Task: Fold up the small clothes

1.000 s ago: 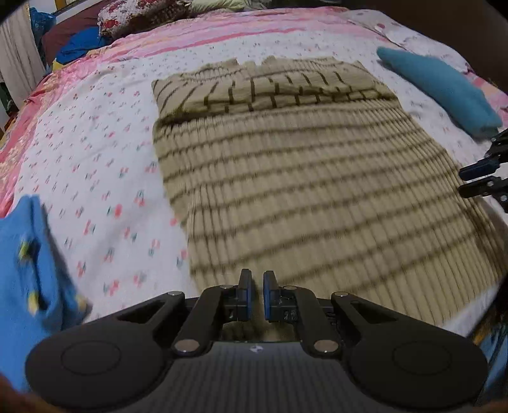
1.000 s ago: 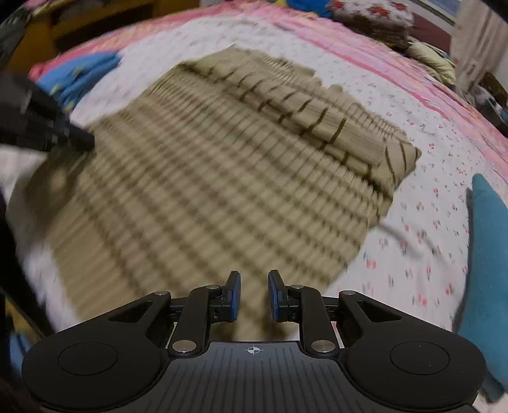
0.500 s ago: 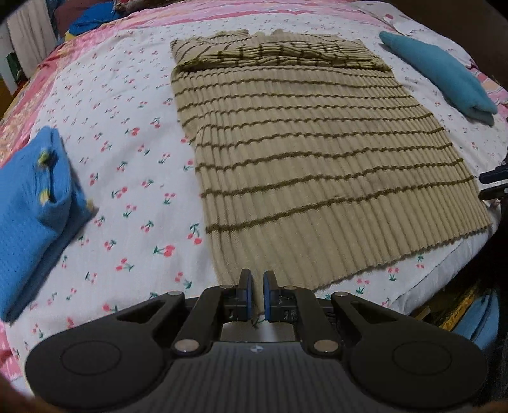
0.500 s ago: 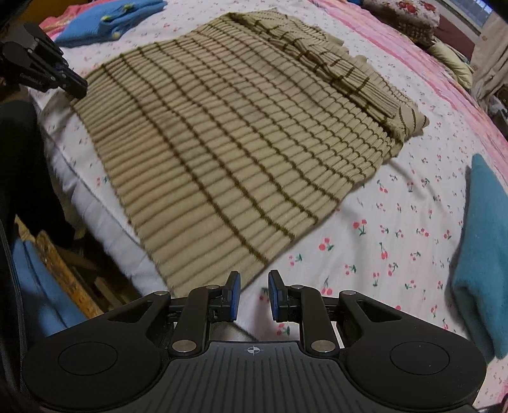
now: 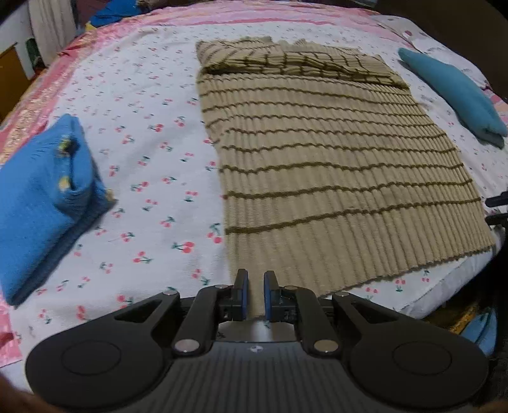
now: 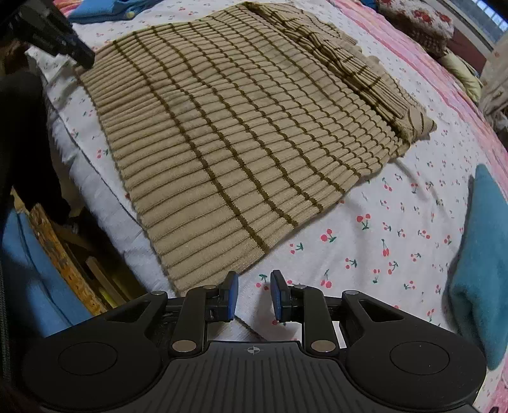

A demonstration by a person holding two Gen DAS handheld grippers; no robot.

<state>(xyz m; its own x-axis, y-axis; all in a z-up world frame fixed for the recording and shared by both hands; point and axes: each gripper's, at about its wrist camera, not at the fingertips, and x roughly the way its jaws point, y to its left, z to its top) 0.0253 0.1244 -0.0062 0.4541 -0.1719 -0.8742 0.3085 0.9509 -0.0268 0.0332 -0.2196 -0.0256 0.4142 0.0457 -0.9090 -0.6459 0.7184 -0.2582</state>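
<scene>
A tan ribbed sweater with dark stripes (image 5: pixel 324 171) lies flat on the bed, its sleeves folded across the far end (image 5: pixel 295 62). It also shows in the right wrist view (image 6: pixel 241 127). My left gripper (image 5: pixel 254 287) hovers at the sweater's near left hem corner, jaws slightly apart and empty. My right gripper (image 6: pixel 254 289) hovers at the near right hem corner, jaws slightly apart and empty. The left gripper's tip (image 6: pixel 66 44) shows at the far hem corner in the right wrist view.
A folded blue garment (image 5: pixel 41 197) lies left on the cherry-print sheet (image 5: pixel 143 152). A folded teal garment (image 5: pixel 454 92) lies right, also in the right wrist view (image 6: pixel 482 254). The bed's edge (image 6: pixel 82 178) drops off below the hem. Pillows (image 6: pixel 416 22) sit far back.
Both grippers have pulled back toward the hem edge. The sweater, moving and blurred a second ago, now lies flat and still. The right jaws have spread slightly.
</scene>
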